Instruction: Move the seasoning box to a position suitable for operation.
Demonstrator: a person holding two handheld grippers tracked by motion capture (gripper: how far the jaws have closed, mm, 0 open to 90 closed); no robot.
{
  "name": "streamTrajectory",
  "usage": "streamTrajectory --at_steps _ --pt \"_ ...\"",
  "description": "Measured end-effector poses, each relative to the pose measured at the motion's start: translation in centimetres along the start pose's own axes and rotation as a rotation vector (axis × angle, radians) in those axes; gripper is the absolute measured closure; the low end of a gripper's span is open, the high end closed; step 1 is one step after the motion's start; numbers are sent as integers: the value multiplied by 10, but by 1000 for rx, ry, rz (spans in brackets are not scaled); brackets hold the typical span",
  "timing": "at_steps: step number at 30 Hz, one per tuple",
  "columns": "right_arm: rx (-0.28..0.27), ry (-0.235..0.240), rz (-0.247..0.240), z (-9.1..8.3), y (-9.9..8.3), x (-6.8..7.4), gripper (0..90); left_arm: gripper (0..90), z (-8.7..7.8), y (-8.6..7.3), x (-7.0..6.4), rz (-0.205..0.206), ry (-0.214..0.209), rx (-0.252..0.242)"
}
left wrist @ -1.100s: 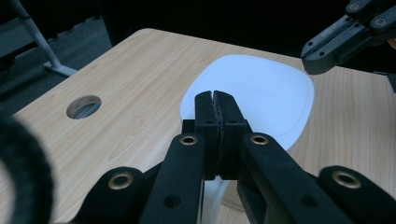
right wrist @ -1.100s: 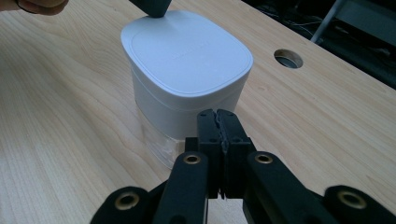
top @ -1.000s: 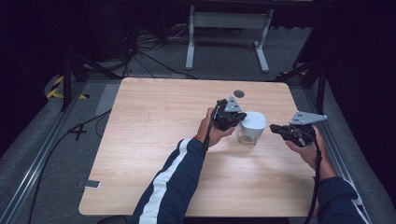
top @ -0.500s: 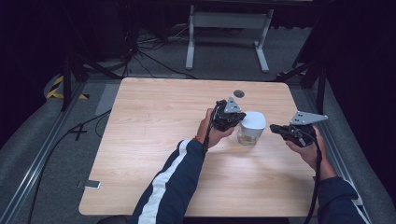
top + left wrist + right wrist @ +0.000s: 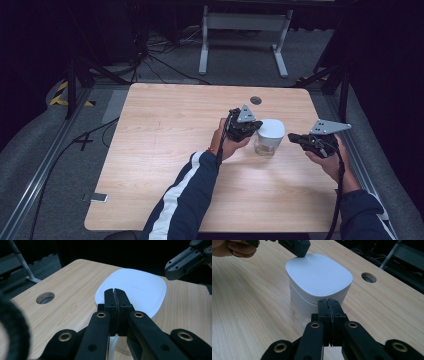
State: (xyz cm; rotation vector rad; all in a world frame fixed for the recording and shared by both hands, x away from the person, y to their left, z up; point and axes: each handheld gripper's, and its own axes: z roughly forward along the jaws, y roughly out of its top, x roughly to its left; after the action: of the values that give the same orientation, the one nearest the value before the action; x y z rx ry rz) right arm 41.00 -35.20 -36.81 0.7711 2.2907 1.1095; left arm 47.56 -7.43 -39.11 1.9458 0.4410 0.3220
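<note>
High view: a clear jar (image 5: 269,142) with a white lid (image 5: 271,129) stands on the desk (image 5: 165,150), in its right half, nearer the far edge than the near one. What the jar holds cannot be told. The left claw (image 5: 256,127) lies against the lid's left side, and the right claw (image 5: 292,138) sits just beside the jar on its right, a small gap between. A round hole (image 5: 256,100) is cut in the desk near the far edge, behind the jar. The left half of the desk is bare wood with wide room, and a narrower strip runs along the right edge past the right hand.

Left gripper view: the left claw (image 5: 115,291) is closed, jaws pressed together with nothing between them, its tip over the near rim of the lid (image 5: 140,287). The other claw (image 5: 168,270) hangs beyond the lid's far side.

Right gripper view: the right claw (image 5: 328,302) is also closed on nothing, its tip just short of the jar's wall (image 5: 308,306). The left claw's tip (image 5: 300,253) touches the lid's far edge
</note>
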Motion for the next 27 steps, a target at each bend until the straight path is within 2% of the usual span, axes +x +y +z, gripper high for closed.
streamTrajectory --at_steps 14,21,27 --pt "19 27 -24 3 4 8 895 897 -1 -3 2 2 5 -13" --pt "36 35 -52 6 7 13 895 896 -1 -3 2 -3 2 -14" --pt "57 36 -48 7 5 11 896 897 0 -2 2 4 8 -8"
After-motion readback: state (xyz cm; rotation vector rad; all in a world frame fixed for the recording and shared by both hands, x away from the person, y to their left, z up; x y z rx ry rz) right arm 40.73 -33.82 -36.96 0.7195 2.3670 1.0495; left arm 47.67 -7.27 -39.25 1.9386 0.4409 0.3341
